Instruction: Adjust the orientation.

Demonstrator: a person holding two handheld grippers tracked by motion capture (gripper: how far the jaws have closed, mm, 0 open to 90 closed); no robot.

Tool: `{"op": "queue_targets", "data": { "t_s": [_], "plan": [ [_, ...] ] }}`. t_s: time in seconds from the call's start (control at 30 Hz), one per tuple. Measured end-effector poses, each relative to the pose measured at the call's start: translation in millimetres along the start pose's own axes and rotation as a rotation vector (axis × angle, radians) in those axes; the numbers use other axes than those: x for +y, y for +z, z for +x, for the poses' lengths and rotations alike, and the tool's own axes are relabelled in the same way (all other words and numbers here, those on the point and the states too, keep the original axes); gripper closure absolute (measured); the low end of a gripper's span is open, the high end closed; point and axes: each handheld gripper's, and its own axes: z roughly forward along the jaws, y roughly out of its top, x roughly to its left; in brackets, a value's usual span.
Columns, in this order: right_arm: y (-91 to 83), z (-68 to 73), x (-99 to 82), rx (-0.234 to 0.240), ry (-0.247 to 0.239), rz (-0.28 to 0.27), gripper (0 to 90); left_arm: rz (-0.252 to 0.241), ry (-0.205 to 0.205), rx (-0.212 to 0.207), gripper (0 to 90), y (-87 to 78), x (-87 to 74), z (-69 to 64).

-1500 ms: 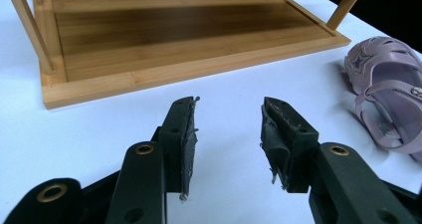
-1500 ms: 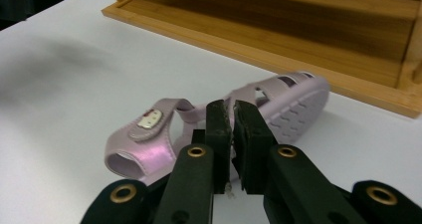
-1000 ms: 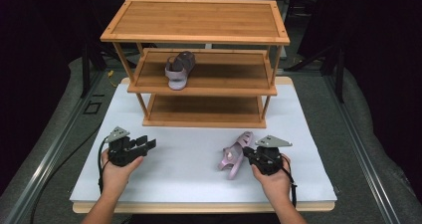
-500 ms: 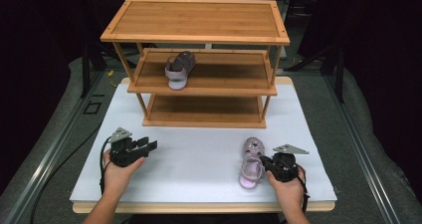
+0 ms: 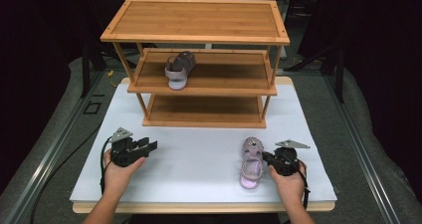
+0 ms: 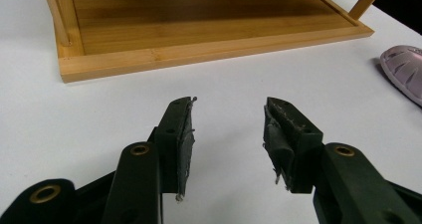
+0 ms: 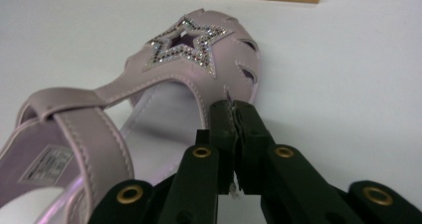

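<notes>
Fingers (image 7: 234, 115) on one of two sandals (image 7: 189, 59).

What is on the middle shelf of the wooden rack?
One lilac sandal lies on the middle shelf, toward its left end. The shelf's rear edge is hidden beneath the top shelf.

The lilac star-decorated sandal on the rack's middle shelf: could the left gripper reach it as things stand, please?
Probably yes. The left gripper stands open with nothing between its jaws, and the lilac star-decorated sandal sits at the open front edge of the bamboo rack's middle shelf, toe outward. Only the top shelf overhangs it.
</notes>
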Motion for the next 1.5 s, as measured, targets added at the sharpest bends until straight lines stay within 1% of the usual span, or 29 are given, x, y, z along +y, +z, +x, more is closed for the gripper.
{"op": "queue_targets", "data": {
  "t_s": [0.03,0.1,0.13,0.2,0.27,0.3,0.4,0.43,0.47,0.53,0.57,0.6,0.63,0.67,0.77,0.8,0.87,0.93,1.03,1.07,1.1,1.13,1.2,1.3,1.33,1.37,1.4,1.47,1.5],
  "plan": [
    [1.7,0.1,1.5,-0.005,0.001,-0.002,88.4,0.003,0.000,0.000,54.3,0.8,-0.3,0.3],
    [5.9,-2.7,5.0,0.029,-0.007,0.000,88.3,0.006,0.002,0.000,54.3,1.0,-0.3,0.0],
    [8.4,-2.7,7.0,-0.002,-0.006,0.002,88.2,0.007,0.004,0.000,54.3,1.2,-0.3,-0.1],
    [13.5,-6.5,11.2,0.036,0.004,-0.008,87.9,0.009,0.004,0.000,54.3,1.7,-0.5,-0.4],
    [16.3,-6.9,13.4,0.017,0.013,-0.006,87.6,0.011,0.005,0.001,54.3,2.1,-0.5,-0.5],
    [19.1,-10.0,15.2,0.072,0.023,-0.003,87.1,0.014,0.007,0.001,54.3,2.5,-0.7,-0.2],
    [21.3,-13.7,21.3,0.065,0.010,-0.001,81.3,0.016,0.002,0.002,54.4,3.0,-1.5,0.4],
    [14.1,-13.4,24.8,0.011,0.000,-0.017,77.4,0.014,0.001,0.000,54.4,2.7,-1.5,0.6],
    [14.1,-13.4,24.8,0.011,0.000,-0.017,77.4,0.014,0.001,0.000,54.4,2.7,-1.5,0.6],
    [-3.6,-11.1,29.6,0.023,-0.024,-0.011,68.4,0.017,0.001,-0.001,54.4,2.3,-1.3,1.3],
    [-10.5,-6.0,30.7,-0.037,-0.042,-0.002,66.4,0.017,0.002,-0.001,54.4,2.4,-1.2,1.4],
    [-10.5,-6.0,30.7,-0.037,-0.042,-0.002,66.4,0.017,0.002,-0.001,54.3,2.4,-1.2,1.4],
    [-23.6,0.2,31.9,0.021,-0.091,0.012,62.2,0.017,0.001,0.000,54.4,2.3,-1.3,1.2],
    [-29.2,5.5,32.3,-0.012,-0.117,0.017,60.3,0.017,0.001,0.000,54.3,2.3,-1.3,1.2],
    [-38.2,13.5,33.2,-0.012,-0.151,0.043,58.6,0.012,0.001,0.001,54.3,1.6,-1.0,0.7],
    [-44.8,19.7,33.6,-0.001,-0.180,0.078,57.9,0.010,0.000,0.001,54.3,1.2,-0.9,0.7],
    [-48.3,22.0,34.0,0.008,-0.198,0.097,57.5,0.009,-0.004,0.004,54.3,0.7,-0.8,1.6],
    [-49.3,23.6,35.2,-0.009,-0.207,0.139,56.6,0.008,-0.007,0.003,54.3,1.0,-1.1,2.0],
    [-44.2,22.9,37.4,0.035,-0.174,0.223,56.3,0.022,-0.009,0.006,54.3,1.9,-1.6,3.0],
    [-44.2,22.9,37.4,0.035,-0.174,0.223,56.3,0.022,-0.009,0.006,54.2,1.9,-1.6,3.0],
    [-39.9,23.6,39.1,0.042,-0.165,0.277,56.4,0.018,-0.010,0.005,54.3,1.4,-1.4,3.4],
    [-37.6,23.9,39.8,0.054,-0.165,0.304,56.9,0.018,-0.012,0.006,54.2,1.1,-1.2,3.9],
    [-32.7,24.2,41.3,0.031,-0.181,0.348,60.3,0.019,-0.016,0.006,54.3,0.7,-1.1,4.7],
    [-26.5,22.3,44.4,0.032,-0.189,0.404,71.4,0.021,-0.020,0.004,54.2,1.3,-1.8,5.4],
    [-25.4,20.7,46.1,0.054,-0.187,0.417,75.5,0.023,-0.021,0.005,54.2,1.4,-1.9,5.5],
    [-25.0,20.2,48.4,0.044,-0.191,0.431,78.9,0.023,-0.023,0.005,54.2,1.6,-2.0,5.7],
    [-24.7,19.6,50.7,0.021,-0.207,0.435,79.5,0.025,-0.024,0.005,54.2,1.8,-2.0,5.9],
    [-23.4,17.6,55.0,0.029,-0.220,0.451,80.5,0.026,-0.024,0.005,54.3,2.0,-2.1,6.1],
    [-22.4,17.0,57.4,0.015,-0.231,0.459,80.3,0.030,-0.025,0.005,54.3,2.3,-2.2,6.4]
  ]
}}
